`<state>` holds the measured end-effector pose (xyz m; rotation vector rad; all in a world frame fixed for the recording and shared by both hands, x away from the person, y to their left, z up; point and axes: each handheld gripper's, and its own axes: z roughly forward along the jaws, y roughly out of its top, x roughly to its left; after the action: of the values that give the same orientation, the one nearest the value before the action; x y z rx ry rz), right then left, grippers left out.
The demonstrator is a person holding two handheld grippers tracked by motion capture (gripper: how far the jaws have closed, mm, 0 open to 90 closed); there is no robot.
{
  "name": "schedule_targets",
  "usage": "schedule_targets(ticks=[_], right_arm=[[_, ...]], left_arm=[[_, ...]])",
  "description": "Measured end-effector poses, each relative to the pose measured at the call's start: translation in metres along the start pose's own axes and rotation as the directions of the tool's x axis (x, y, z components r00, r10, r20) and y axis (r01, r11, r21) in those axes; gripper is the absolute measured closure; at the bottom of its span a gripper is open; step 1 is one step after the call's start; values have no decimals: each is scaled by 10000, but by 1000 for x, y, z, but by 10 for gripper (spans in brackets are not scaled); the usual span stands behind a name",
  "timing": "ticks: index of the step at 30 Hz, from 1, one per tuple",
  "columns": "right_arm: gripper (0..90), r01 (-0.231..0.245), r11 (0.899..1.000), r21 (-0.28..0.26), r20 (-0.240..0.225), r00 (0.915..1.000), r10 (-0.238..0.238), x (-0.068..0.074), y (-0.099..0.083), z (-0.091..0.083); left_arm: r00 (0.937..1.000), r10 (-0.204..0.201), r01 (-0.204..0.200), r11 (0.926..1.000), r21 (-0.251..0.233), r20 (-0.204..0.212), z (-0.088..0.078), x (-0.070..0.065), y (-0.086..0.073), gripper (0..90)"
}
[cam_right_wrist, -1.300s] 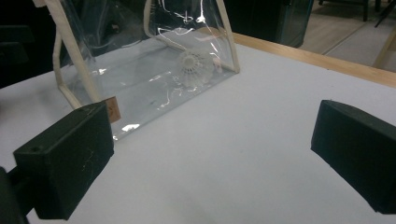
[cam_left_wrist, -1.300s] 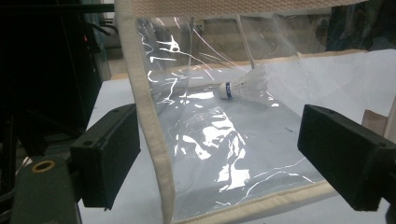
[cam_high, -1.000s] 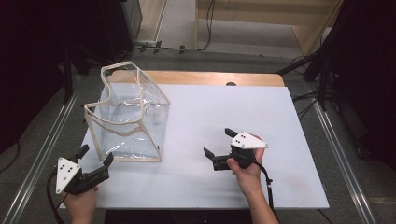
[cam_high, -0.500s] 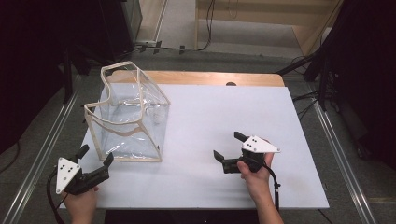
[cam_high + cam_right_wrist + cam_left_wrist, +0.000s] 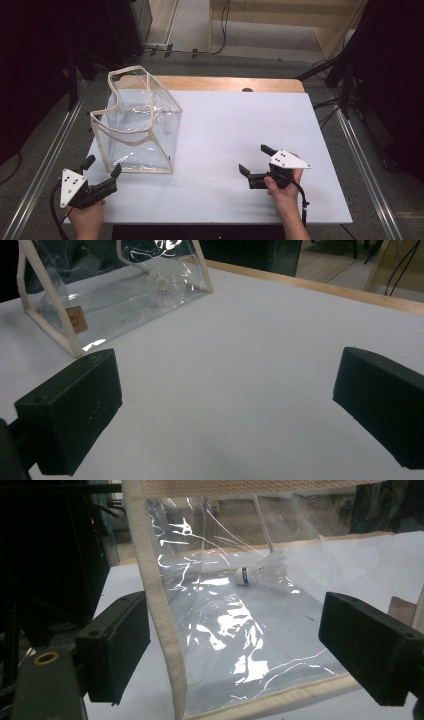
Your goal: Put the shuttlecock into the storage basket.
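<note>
The clear bag was stood upright at the left of the white surface, a shuttlecock lying inside it. The left tongs were held apart just beside the bag's near corner, its trim between the jaws. The right tongs, likewise apart and empty, were kept well away to the right.

Your left claw, at the lower left of the high view, was black with blocky rectangular jaws, a pale three-cornered plate dotted with dark screws, and a black cable. Your right claw, lower right, looked alike. Your forearms were bare.
</note>
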<state>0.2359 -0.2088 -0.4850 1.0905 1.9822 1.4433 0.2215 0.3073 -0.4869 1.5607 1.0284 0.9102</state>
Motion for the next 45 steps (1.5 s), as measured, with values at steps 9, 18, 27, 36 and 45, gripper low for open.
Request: schedule_targets(ticks=[9, 18, 27, 36, 45], right_arm=[[0, -135, 9998, 139, 369, 9992, 130, -11, -8, -11], [0, -138, 9997, 218, 705, 9974, 122, -22, -12, -24], [0, -326, 9993, 184, 1148, 9929, 303, -34, -19, -37], [0, -477, 9988, 135, 1587, 9863, 450, -47, -26, -47], [0, -554, 9984, 136, 1757, 9831, 521, -58, -31, -56]], left_arm=[[10000, 1, -1, 10000, 1, -14, 0, 0, 0, 137], [10000, -3, 3, 10000, -1, -17, 0, 0, 0, 137], [10000, -1, 1, 10000, 12, -11, 0, 0, 0, 137], [10000, -12, 13, 10000, 17, -14, 0, 0, 0, 137], [10000, -35, 35, 10000, -6, -18, 0, 0, 0, 137]])
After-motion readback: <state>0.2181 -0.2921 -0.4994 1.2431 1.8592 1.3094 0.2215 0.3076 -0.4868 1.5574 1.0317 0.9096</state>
